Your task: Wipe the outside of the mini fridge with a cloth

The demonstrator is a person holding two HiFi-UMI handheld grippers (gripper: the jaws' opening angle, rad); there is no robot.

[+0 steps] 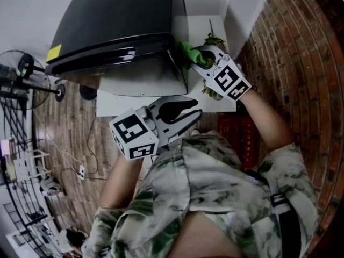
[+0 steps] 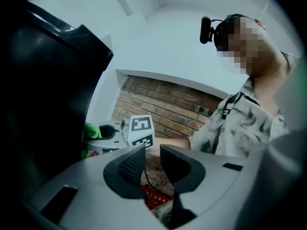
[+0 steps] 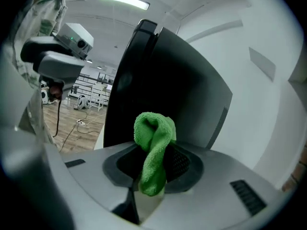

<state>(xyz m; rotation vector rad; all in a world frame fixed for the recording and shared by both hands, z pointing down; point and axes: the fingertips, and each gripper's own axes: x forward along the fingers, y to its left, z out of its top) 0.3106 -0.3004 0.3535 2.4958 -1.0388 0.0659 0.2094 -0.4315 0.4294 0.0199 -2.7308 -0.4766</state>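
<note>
Brick wall (image 1: 290, 42) on the person's right, plank floor (image 1: 70, 144) on the left - open workshop-type room.

R side: right gripper (image 3: 152, 163) had its jaws clamped on the green cloth (image 3: 153, 138). The cloth was bunched into a wad standing proud of the tips, prob. so that fabric, not plastic, meets the panel. Its tail hung down between the jaws.

The wad sat at the right side of the mini fridge (image 1: 118, 20), up near the front corner, on or just off the black panel. Couldn't confirm contact from either view. The arm reached forward with the gripper aimed at the side wall, which fits a wiping stroke along that face.

L side: left gripper (image 1: 196, 112) had its jaws slightly parted w/ nothing between them. It was held back close to the torso, below the fridge's front edge and well apart from the cloth. Judged as parked out of the way, since one cloth needs one tool.

Fridge stood on a white stand (image 1: 212, 26), door shut, top facing the head camera. Judgement: side panel in hand - top and front not yet visibly addressed.
</note>
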